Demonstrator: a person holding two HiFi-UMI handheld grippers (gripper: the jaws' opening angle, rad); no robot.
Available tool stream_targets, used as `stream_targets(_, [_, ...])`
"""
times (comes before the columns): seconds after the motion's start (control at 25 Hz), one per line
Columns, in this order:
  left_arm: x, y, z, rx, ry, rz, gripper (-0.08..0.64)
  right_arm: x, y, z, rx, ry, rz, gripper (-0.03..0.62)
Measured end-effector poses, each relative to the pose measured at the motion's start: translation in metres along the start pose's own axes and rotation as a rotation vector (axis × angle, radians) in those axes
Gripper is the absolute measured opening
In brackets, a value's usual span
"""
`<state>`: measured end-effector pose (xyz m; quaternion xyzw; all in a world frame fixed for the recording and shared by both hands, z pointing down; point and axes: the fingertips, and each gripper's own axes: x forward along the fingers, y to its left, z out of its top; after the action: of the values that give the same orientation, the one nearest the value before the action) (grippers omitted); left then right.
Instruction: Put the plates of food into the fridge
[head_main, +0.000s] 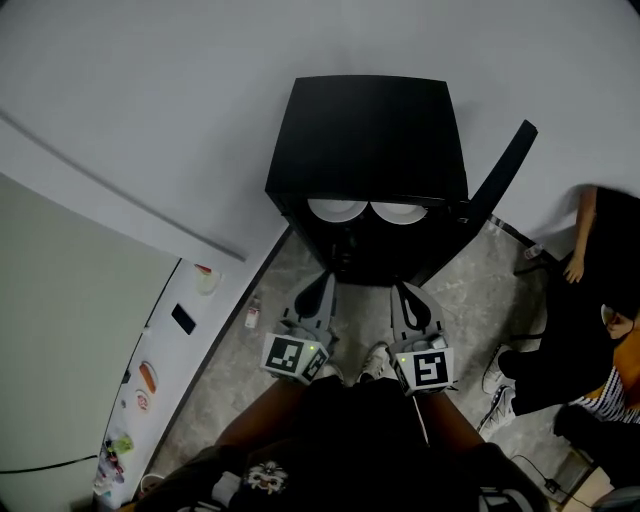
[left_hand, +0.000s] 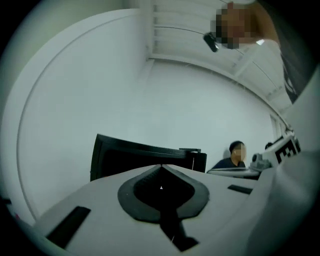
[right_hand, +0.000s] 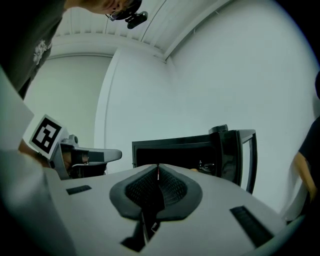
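**Left tongs** (head_main: 326, 282): held level above the floor, tips aimed at the fridge. Clenched, pads meeting, nothing between them.

**Right tongs** (head_main: 402, 290): just beside the left pair, on the same heading. Likewise clenched and empty.

**Floor** (head_main: 240, 350): grey, stone-patterned; it carries the fridge. A small bottle (head_main: 252, 315) stands at its left edge, against the table's base.

**Table** (head_main: 165, 350): white, running along the left. A dark phone (head_main: 183, 319) and several small food items lie on it. They are too small to tell whether a plate still waits there.

**Seated person** (head_main: 600, 300): at the right, beyond the open door, well apart from both tongs.

**Fridge** (head_main: 370, 130): low and black, set against the wall. Its door (head_main: 500, 175) is swung open to the right.

**Plates** (head_main: 335, 209): two, white, side by side at the front edge of the fridge's upper shelf. Any food on them cannot be made out.

- Handling, as a judgement: stiff and probably breakable, with a smooth rim that may slip between pads.
- Weight looks moderate, and anything on top sits loose.
- Best taken at the near rim, one pad above the lip and one below, and kept level.
- The shelf opening looks shallow, so there is little room to lift.
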<state>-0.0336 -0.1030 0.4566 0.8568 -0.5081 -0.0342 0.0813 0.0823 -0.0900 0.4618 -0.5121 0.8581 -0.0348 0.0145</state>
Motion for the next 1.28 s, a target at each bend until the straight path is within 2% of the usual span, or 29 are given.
stream_targets(0.08, [-0.012, -0.007, -0.001, 0.086, 0.017, -0.013, 0.021, -0.002, 0.007, 0.005, -0.003, -0.014, -0.006, 0.026])
stream_targets(0.16, [-0.025, -0.008, -0.007, 0.116, 0.043, -0.024, 0.021, -0.004, 0.014, 0.009, -0.014, -0.025, -0.013, 0.026])
stream_targets(0.4, [-0.063, 0.001, -0.007, 0.052, 0.033, -0.029, 0.021, -0.019, 0.040, 0.015, -0.054, -0.026, -0.040, 0.026])
stream_targets(0.6, [-0.096, 0.004, 0.004, 0.071, 0.014, -0.037, 0.021, -0.043, 0.066, 0.016, -0.089, 0.014, -0.063, 0.026])
stream_targets(0.96, [-0.144, -0.010, 0.011, 0.088, -0.017, -0.069, 0.021, -0.075, 0.117, 0.031, -0.123, -0.053, -0.048, 0.026])
stream_targets(1.28, [-0.167, -0.017, 0.014, 0.073, -0.031, -0.078, 0.022, -0.100, 0.135, 0.042, -0.153, -0.081, -0.066, 0.026])
